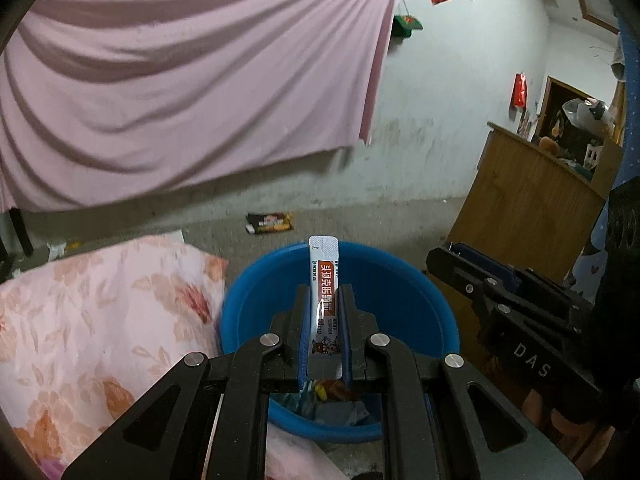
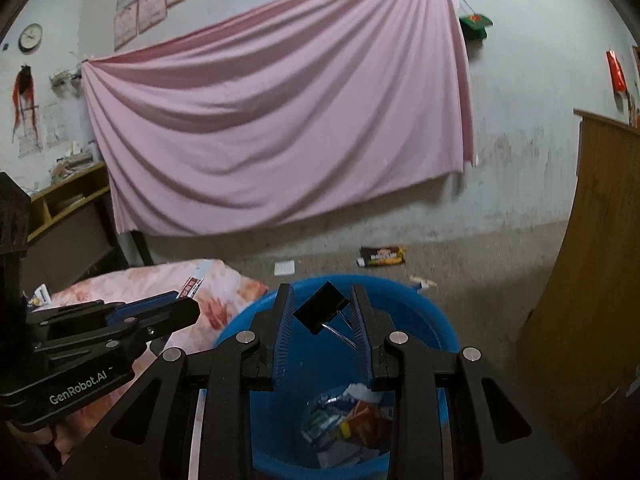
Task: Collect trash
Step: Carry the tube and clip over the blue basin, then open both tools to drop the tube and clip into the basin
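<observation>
My left gripper (image 1: 324,292) is shut on a white and red sachet (image 1: 323,276) that stands upright between the pads, above the blue bin (image 1: 400,280). My right gripper (image 2: 322,292) is open over the same blue bin (image 2: 424,320). A black binder clip (image 2: 320,308) sits between its fingers, its wire handle against the right pad; I cannot tell whether it is falling or resting there. Several wrappers lie at the bin's bottom (image 2: 348,416). The left gripper also shows at the left of the right wrist view (image 2: 176,304), with the sachet tip (image 2: 192,286).
A dark snack wrapper (image 1: 270,222) lies on the concrete floor beyond the bin, also in the right wrist view (image 2: 382,256), with a white paper scrap (image 2: 285,267) nearby. A floral quilt (image 1: 100,320) lies left of the bin. A wooden board (image 1: 520,216) stands to the right.
</observation>
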Available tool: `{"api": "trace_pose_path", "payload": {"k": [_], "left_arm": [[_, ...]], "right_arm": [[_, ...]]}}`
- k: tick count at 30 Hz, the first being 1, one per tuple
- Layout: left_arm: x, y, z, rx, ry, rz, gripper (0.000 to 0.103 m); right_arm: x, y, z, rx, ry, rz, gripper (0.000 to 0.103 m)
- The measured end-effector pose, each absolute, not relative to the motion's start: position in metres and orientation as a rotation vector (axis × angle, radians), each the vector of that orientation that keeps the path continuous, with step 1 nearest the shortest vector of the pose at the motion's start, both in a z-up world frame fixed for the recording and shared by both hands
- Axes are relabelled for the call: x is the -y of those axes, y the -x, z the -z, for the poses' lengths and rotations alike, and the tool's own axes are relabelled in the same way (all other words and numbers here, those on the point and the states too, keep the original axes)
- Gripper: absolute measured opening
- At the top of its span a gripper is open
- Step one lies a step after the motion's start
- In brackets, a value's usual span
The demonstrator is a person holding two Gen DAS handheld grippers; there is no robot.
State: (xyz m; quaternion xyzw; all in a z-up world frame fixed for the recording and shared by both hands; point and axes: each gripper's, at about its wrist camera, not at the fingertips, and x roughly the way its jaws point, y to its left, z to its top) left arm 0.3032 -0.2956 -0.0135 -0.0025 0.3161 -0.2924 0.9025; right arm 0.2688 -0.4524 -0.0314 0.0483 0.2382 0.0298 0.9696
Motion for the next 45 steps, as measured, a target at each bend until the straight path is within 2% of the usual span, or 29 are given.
{"api": "trace_pose_path", "payload": {"k": [19, 22, 24, 28, 32, 38, 40, 42, 45], "left_arm": [[0.3, -0.311, 0.028, -0.784, 0.018, 0.622, 0.011], [0.298, -0.312, 0.029, -0.793, 0.021, 0.62, 0.016], [0.296, -0.313, 0.029, -0.792, 0.03, 0.62, 0.028], [0.292, -0.313, 0.028, -0.792, 0.041, 0.613, 0.029], [0.287, -0.314, 0.027, -0.794, 0.048, 0.592, 0.031], [0.28, -0.314, 0.026, -0.795, 0.059, 0.557, 0.036], [0.277, -0.313, 0.025, -0.793, 0.06, 0.543, 0.042], [0.275, -0.311, 0.024, -0.786, 0.066, 0.532, 0.052], [0.271, -0.31, 0.022, -0.779, 0.064, 0.512, 0.053]], "right_arm": [[0.457, -0.284, 0.051, -0.638, -0.123, -0.05, 0.028], [0.459, -0.285, 0.049, -0.638, -0.123, -0.046, 0.036], [0.459, -0.285, 0.049, -0.636, -0.128, -0.046, 0.039], [0.461, -0.286, 0.05, -0.637, -0.132, -0.041, 0.042], [0.463, -0.287, 0.05, -0.633, -0.139, -0.033, 0.049], [0.468, -0.287, 0.049, -0.633, -0.166, -0.027, 0.067], [0.469, -0.286, 0.048, -0.626, -0.171, -0.023, 0.07], [0.469, -0.285, 0.047, -0.622, -0.177, -0.019, 0.075], [0.471, -0.285, 0.046, -0.616, -0.189, -0.016, 0.078]]}}
